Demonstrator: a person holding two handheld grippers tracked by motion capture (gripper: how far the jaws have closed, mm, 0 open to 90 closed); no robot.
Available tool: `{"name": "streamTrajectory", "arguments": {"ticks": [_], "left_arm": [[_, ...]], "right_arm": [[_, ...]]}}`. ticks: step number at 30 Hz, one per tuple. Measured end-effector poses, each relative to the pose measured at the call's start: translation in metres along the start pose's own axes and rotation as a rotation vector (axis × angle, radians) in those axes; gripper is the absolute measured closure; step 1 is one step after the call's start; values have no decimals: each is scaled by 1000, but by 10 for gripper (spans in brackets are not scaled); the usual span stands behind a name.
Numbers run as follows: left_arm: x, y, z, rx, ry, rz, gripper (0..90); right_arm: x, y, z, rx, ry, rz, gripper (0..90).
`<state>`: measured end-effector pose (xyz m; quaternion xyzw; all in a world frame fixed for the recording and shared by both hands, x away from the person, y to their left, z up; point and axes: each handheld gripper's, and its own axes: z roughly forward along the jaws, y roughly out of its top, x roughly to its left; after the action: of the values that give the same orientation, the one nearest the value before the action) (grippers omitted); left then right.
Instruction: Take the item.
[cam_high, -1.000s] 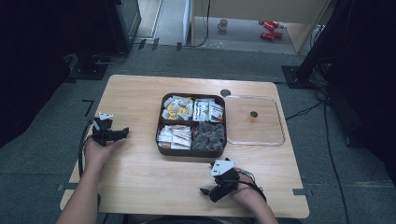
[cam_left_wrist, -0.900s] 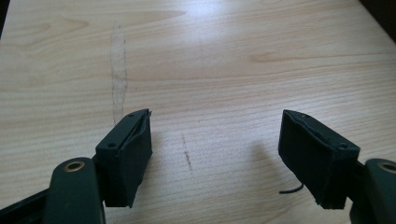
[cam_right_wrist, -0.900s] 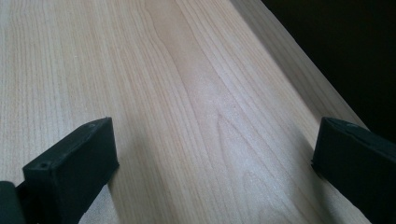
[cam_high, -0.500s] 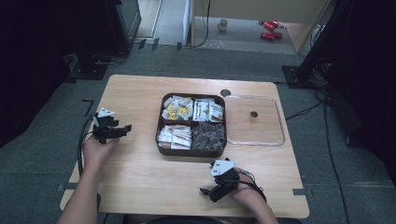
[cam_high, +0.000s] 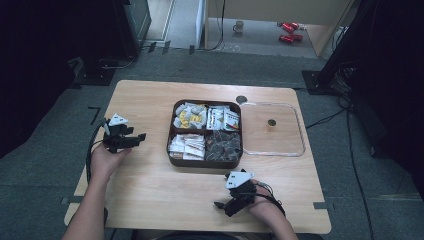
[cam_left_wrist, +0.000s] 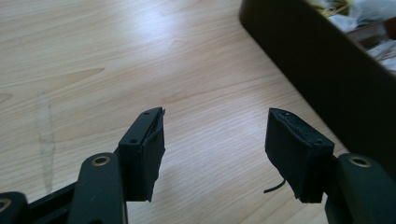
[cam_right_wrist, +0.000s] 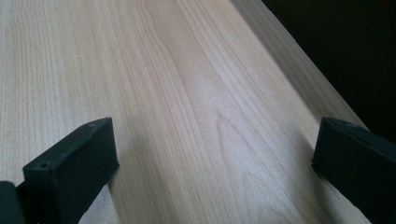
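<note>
Two grippers (cam_high: 141, 136) (cam_high: 220, 205), one four-compartment tray (cam_high: 205, 161)

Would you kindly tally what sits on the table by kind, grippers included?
Handheld grippers: 2, the left gripper and the right gripper
Brown four-compartment tray of packets: 1
Clear lid with a round knob: 1
Total: 4

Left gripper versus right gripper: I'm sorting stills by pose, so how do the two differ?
The left gripper points toward the brown tray; the right gripper points away along the table's near edge. The left's jaws have just been closing and stand narrower than the right's. Both are open and hold nothing.
</note>
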<state>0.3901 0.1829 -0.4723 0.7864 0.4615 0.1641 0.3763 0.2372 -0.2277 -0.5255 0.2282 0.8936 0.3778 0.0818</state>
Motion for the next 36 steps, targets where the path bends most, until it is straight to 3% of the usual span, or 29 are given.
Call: {"name": "streamTrajectory", "arguments": {"ticks": [9, 20, 29, 36], "left_arm": [[-9, 8, -3, -12, -34, 18, 409], [-28, 21, -1, -31, -86, 71, 436], [-40, 30, 1, -26, -134, 84, 444], [-47, 36, 2, -23, -151, 117, 452]], "right_arm": [[-1, 0, 0, 1, 4, -5, 0], [-2, 1, 1, 1, 10, -11, 0], [-2, 1, 1, 2, 11, -13, 0], [-2, 1, 1, 2, 11, -13, 0]]}}
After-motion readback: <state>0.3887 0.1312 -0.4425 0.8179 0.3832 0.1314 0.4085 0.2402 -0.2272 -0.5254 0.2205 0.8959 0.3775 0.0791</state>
